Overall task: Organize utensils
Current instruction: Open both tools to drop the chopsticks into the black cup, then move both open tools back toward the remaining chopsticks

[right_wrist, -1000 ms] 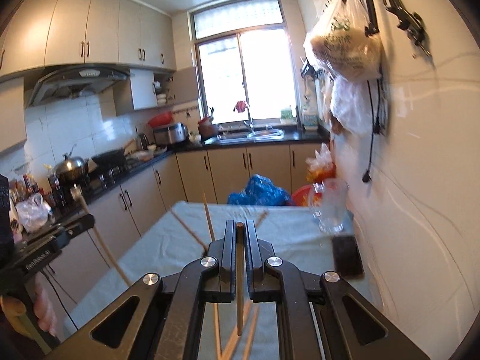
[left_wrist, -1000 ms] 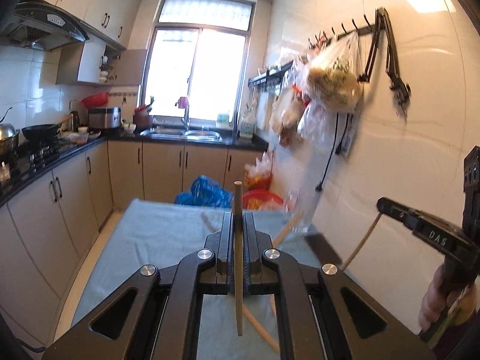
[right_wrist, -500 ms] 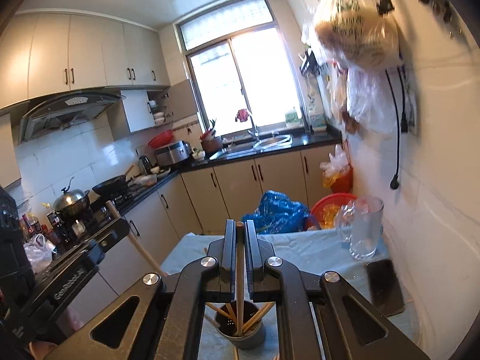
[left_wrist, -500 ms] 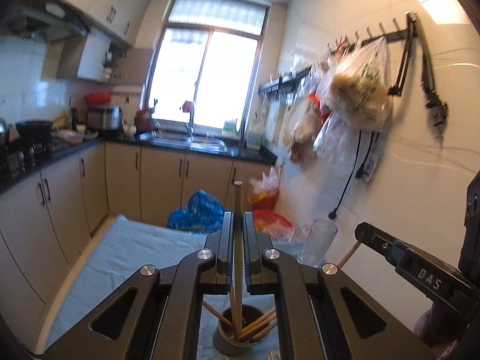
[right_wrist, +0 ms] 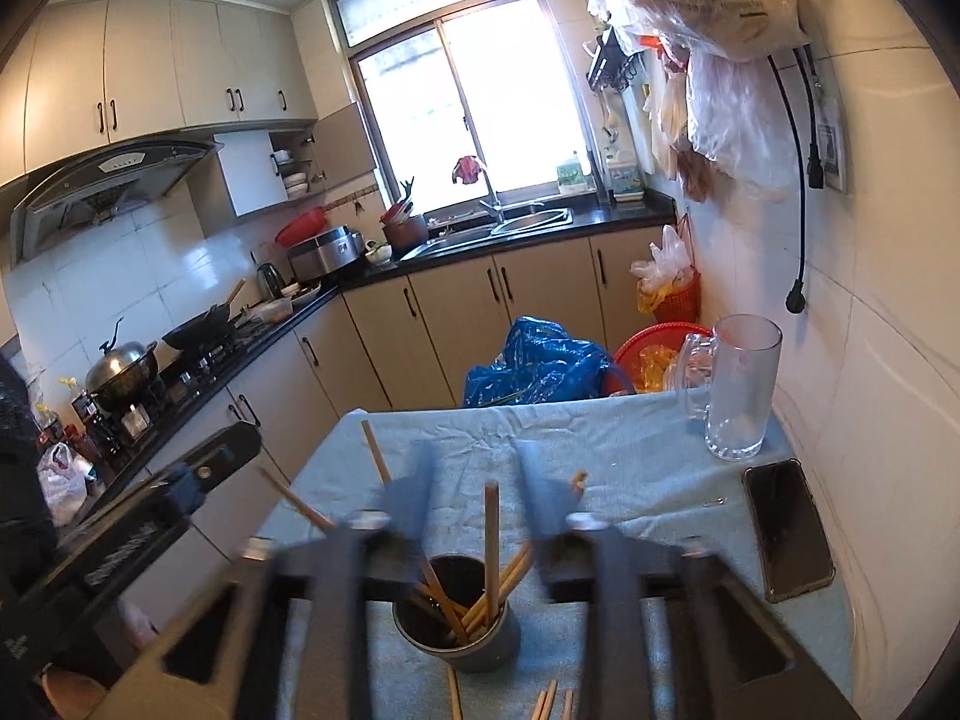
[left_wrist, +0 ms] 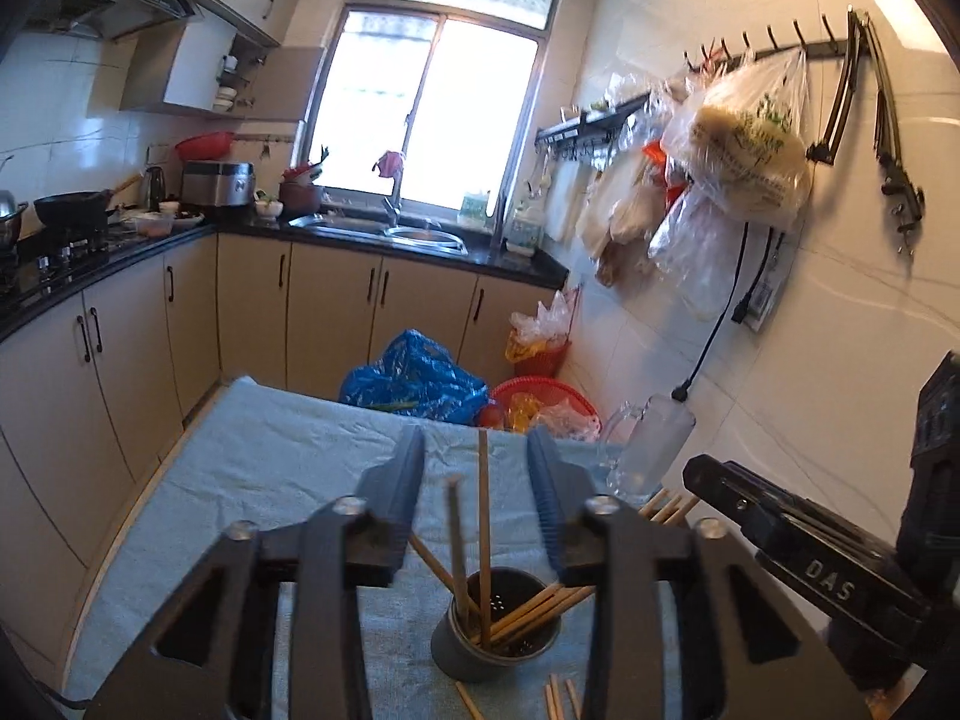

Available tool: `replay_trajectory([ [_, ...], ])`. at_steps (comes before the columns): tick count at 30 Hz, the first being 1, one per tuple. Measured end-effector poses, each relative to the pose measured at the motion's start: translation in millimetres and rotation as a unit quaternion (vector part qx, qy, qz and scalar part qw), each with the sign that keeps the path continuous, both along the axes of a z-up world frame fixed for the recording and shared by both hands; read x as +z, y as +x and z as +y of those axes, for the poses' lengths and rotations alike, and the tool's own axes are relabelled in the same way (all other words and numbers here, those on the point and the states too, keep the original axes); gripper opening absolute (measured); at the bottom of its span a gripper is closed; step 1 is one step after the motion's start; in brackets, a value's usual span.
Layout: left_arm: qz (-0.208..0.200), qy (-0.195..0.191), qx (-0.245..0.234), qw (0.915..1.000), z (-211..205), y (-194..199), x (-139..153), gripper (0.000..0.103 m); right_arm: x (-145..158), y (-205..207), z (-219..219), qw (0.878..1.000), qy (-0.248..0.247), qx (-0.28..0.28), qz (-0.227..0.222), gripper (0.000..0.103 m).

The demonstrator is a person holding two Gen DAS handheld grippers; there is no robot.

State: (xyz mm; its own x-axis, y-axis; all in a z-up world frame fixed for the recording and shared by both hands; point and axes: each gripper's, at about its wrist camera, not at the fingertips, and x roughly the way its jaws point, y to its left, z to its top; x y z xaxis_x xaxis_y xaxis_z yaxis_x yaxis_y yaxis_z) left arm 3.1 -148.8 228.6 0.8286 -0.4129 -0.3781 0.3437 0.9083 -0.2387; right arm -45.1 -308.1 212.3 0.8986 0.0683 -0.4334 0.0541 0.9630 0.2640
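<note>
A dark grey holder cup stands on the blue-clothed table, with several wooden chopsticks leaning in it. My left gripper hovers just above and behind the cup. Its jaws are opening, and one upright chopstick stands free between them, its lower end in the cup. My right gripper is over the same cup and blurred, its jaws also opening. A chopstick stands loose between them, down in the cup. Neither pair of pads touches its stick.
Loose chopsticks lie on the cloth in front of the cup. A glass mug and a dark phone sit by the tiled wall on the right. Bags hang from wall hooks above. Kitchen counters run along the left.
Both grippers came forward and down over the cup, each shut on a chopstick. Their jaws have since parted, and the two sticks now stand in the cup.
</note>
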Motion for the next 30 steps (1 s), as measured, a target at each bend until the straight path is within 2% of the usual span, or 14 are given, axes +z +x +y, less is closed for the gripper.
replay_trajectory([
  [4, -0.019, -0.003, 0.000, 0.9998, 14.0, -25.8, 15.3, 0.036, 12.6, -13.6, 0.0, 1.000, -0.007, -0.004, -0.010, 0.042],
  [7, -0.040, -0.002, 0.008, 0.9992, 29.2, -53.2, 26.2, 0.043, 23.2, -30.2, -0.2, 1.000, -0.015, -0.006, -0.018, 0.044],
  [12, -0.057, -0.003, 0.015, 0.9983, 53.1, -92.1, 34.5, 0.049, 35.9, -63.5, 0.2, 0.999, -0.028, -0.011, -0.026, 0.053],
  [17, -0.051, -0.002, 0.023, 0.9984, 75.4, -127.5, 22.0, 0.055, 27.5, -92.5, 1.1, 0.999, -0.049, 0.001, 0.010, 0.064],
  [19, -0.038, 0.003, 0.022, 0.9990, 80.3, -139.0, 7.0, 0.055, 12.6, -98.8, 1.5, 0.997, -0.061, 0.014, 0.046, 0.068],
  [21, -0.020, 0.008, 0.018, 0.9996, 80.1, -144.2, -10.5, 0.055, -14.8, -102.6, 2.2, 0.992, -0.071, 0.032, 0.103, 0.069],
  [25, 0.054, 0.026, 0.008, 0.9982, 70.7, -135.1, -63.9, 0.055, -80.0, -108.7, 0.7, 0.976, -0.084, 0.052, 0.194, 0.068],
  [26, 0.083, 0.035, -0.002, 0.9960, 63.9, -128.3, -80.8, 0.055, -100.2, -110.5, -0.8, 0.971, -0.076, 0.059, 0.217, 0.064],
  [27, 0.106, 0.041, -0.012, 0.9935, 58.1, -123.1, -94.8, 0.053, -114.5, -110.7, -3.1, 0.969, -0.065, 0.064, 0.232, 0.055],
  [29, 0.154, 0.053, -0.036, 0.9860, 42.3, -109.9, -123.0, 0.046, -147.8, -114.8, -3.8, 0.962, -0.042, 0.073, 0.259, 0.048],
  [30, 0.180, 0.060, -0.046, 0.9808, 32.0, -101.9, -138.6, 0.045, -157.2, -117.1, -0.8, 0.961, -0.040, 0.075, 0.264, 0.047],
])
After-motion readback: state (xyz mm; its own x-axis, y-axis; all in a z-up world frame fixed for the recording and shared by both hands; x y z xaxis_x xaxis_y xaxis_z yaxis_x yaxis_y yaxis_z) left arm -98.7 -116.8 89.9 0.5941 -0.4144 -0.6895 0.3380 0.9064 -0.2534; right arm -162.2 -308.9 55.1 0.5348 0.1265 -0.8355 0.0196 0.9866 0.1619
